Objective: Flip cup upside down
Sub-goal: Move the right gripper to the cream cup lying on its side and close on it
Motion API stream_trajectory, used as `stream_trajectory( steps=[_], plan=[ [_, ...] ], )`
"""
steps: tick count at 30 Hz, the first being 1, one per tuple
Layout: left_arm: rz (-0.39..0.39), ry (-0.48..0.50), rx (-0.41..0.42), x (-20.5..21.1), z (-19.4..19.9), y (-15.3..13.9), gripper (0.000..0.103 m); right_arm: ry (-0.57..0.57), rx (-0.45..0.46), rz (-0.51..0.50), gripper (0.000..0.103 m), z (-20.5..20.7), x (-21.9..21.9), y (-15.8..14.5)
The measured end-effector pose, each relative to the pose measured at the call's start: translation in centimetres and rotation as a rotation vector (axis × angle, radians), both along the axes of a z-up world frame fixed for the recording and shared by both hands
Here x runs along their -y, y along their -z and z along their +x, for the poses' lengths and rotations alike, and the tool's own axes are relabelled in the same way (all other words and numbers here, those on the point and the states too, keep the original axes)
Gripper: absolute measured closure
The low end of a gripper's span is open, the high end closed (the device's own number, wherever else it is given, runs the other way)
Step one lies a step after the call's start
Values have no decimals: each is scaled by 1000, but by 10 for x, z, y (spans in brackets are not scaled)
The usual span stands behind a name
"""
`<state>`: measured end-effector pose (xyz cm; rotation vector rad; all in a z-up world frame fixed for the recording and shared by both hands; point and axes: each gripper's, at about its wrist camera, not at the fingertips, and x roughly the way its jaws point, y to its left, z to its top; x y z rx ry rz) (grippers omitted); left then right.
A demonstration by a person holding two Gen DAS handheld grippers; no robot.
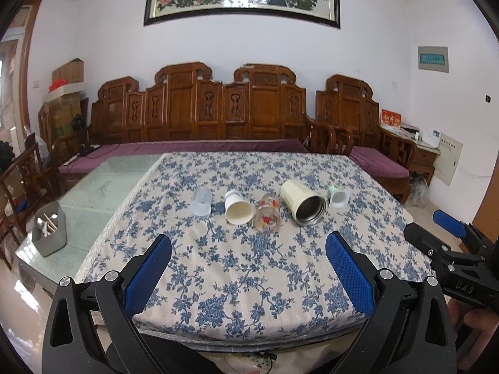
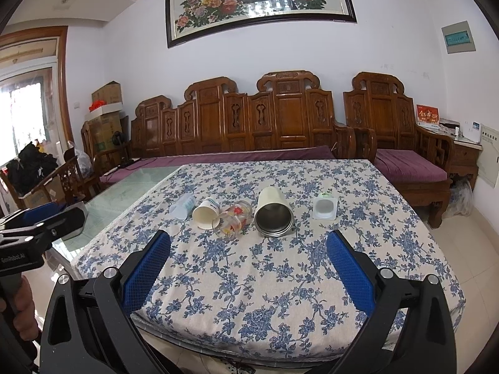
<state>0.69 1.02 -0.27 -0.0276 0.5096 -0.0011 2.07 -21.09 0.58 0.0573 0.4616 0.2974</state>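
Both claws hang spread and empty, left claw (image 1: 248, 268) and right claw (image 2: 248, 266), facing five cups lying on their sides ahead, steel cup (image 2: 273, 212) nearest the right

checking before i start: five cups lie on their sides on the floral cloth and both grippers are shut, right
Not quite. Both the left gripper and the right gripper are open, jaws spread wide, as each wrist view shows. The five cups, the steel-lined tumbler among them, do lie on their sides on the floral cloth.

A carved wooden sofa (image 1: 218, 115) with purple cushions stands behind the worktop (image 1: 249, 280); a grey utensil caddy (image 1: 50, 230) sits left.
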Motion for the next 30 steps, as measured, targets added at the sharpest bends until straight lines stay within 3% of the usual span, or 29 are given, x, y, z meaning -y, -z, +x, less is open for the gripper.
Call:
stream_trajectory(
  steps=[10,18,30],
  plan=[
    [37,76,-93,-3,45,27,8,-56,-72,-40,3,61,-8,12],
    [50,104,-128,-9,93,45,8,-119,-138,-122,7,148,-25,11],
    [32,99,-183,-29,156,77,8,-146,-292,-255,8,254,-54,62]
  ],
)
